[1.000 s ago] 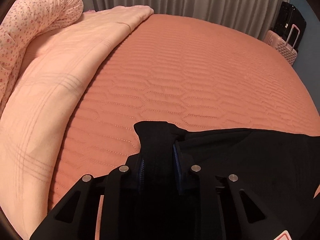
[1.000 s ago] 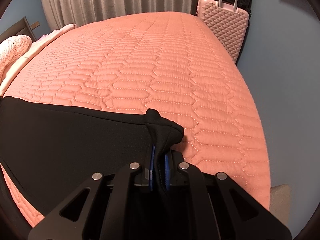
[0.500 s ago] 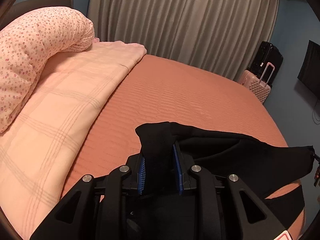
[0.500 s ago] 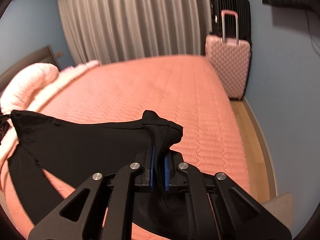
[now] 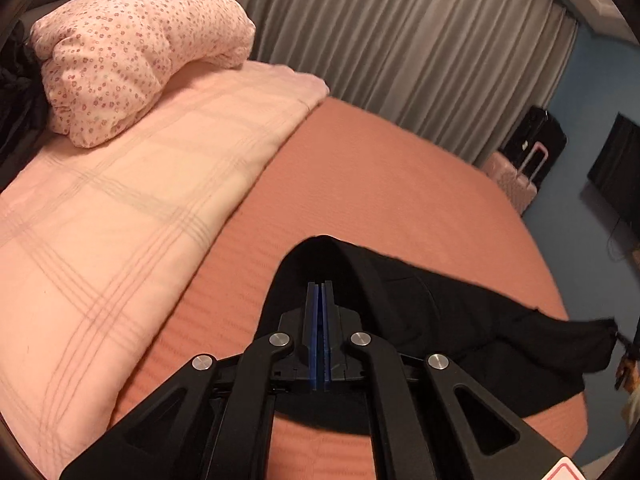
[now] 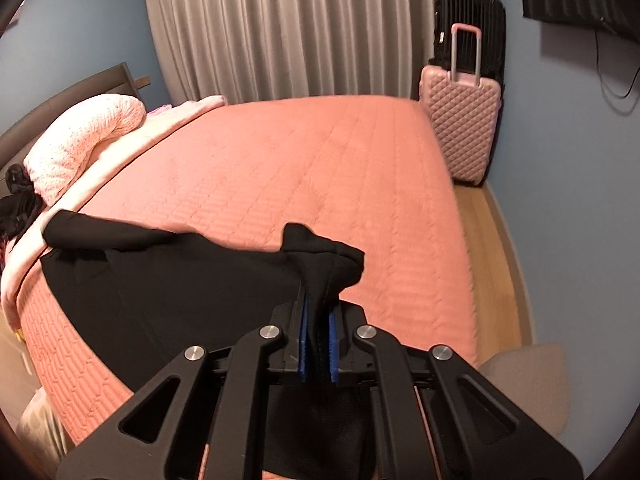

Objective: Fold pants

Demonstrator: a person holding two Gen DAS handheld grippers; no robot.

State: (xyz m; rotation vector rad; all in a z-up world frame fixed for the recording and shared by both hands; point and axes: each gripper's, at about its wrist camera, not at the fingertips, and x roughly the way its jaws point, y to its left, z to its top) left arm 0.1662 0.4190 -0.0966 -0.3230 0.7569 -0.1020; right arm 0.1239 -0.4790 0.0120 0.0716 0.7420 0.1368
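The black pants (image 5: 460, 312) lie spread over the orange quilted bed cover (image 5: 380, 192). My left gripper (image 5: 319, 284) hovers just above their near end, blue pads pressed together with no cloth between them. My right gripper (image 6: 318, 300) is shut on a bunched end of the pants (image 6: 160, 280), which sticks up past its pads. From there the cloth runs left to a free end by the pink blanket (image 6: 100, 172). In the left wrist view that held end rises off the bed at the far right.
A pink checked blanket (image 5: 120, 220) and a flowered pillow (image 5: 132, 52) fill the bed's head side, with a dark bundle (image 6: 18, 200) beside them. Grey curtains (image 6: 300, 28) hang behind. A pink suitcase (image 6: 460, 128) and a black suitcase (image 6: 468, 20) stand by the blue wall, above wooden floor (image 6: 492, 264).
The left gripper's pads have come together and the black cloth they held is no longer between them. Both grippers have pulled back and risen from the bed; the right still holds its end.
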